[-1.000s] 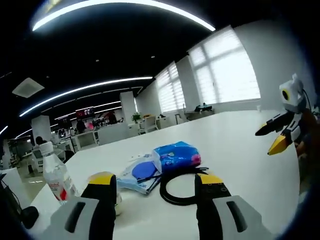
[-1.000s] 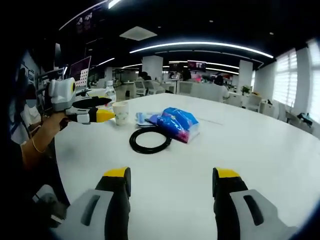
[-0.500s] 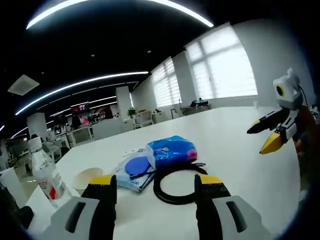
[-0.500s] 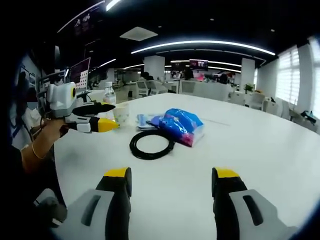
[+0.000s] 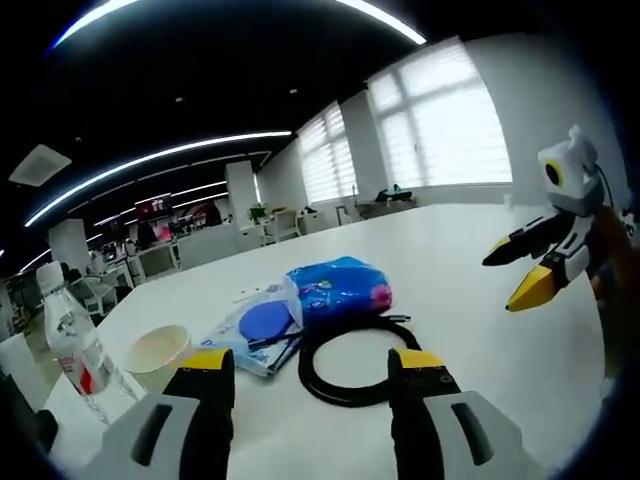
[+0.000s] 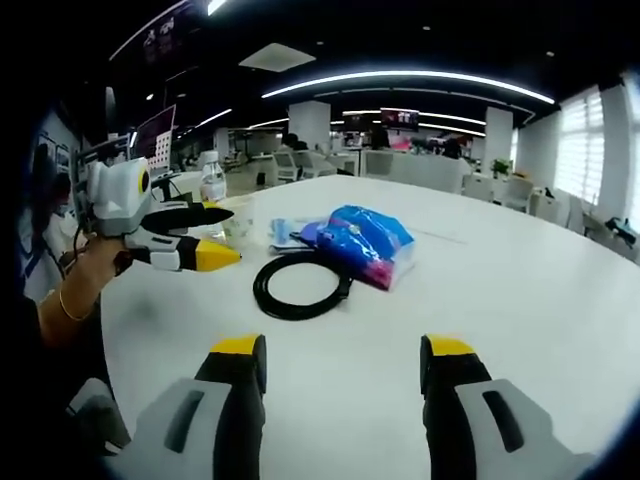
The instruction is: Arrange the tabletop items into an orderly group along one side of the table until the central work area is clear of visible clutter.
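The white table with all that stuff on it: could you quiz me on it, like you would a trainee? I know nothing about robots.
1. True or false: the black cable loop lies flat beside the blue packet.
2. Which stands nearest the water bottle: A) paper cup, B) blue packet, C) cable loop?
3. Are the left tongs and right tongs open or shut?

Key: 1 true; 2 A; 3 both open, holding nothing.

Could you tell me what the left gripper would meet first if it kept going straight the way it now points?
Most likely the black cable loop, lying on the white table just ahead of the open left gripper; the blue tissue pack sits behind it. Depth is uncertain.
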Demonstrator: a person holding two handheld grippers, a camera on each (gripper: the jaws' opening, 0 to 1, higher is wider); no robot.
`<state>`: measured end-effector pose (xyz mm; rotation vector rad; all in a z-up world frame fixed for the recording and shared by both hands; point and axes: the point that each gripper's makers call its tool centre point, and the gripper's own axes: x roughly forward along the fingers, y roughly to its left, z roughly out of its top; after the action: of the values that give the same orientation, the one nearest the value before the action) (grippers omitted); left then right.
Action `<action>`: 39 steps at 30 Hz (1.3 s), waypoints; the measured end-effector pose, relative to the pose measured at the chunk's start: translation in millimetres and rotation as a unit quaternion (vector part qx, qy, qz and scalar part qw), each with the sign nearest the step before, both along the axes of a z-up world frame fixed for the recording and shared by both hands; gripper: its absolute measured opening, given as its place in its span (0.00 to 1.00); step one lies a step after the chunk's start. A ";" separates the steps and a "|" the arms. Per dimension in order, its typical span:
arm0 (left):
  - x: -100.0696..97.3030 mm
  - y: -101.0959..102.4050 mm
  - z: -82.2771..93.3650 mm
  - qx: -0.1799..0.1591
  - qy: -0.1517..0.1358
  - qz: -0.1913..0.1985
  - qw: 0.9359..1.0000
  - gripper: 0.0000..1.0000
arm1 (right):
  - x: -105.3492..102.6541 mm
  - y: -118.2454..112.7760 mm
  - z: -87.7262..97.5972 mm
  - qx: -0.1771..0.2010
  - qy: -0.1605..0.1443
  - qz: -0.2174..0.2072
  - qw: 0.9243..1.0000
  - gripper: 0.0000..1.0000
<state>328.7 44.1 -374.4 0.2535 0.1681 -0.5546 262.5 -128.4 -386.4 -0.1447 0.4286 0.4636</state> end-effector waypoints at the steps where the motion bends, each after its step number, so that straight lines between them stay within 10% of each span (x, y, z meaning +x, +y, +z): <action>1: 0.3 -1.1 -0.6 -0.001 0.000 -0.002 1.000 0.59 | 1.2 0.9 0.3 0.001 0.000 0.001 1.000 0.59; 39: 19.5 -9.9 -23.9 -0.009 0.049 0.008 0.999 0.56 | 57.5 32.1 -5.8 0.001 0.023 0.002 1.000 0.50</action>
<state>348.2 34.2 -398.2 0.2071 0.2593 -0.5537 320.0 -96.3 -392.2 -0.1331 0.4730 0.4709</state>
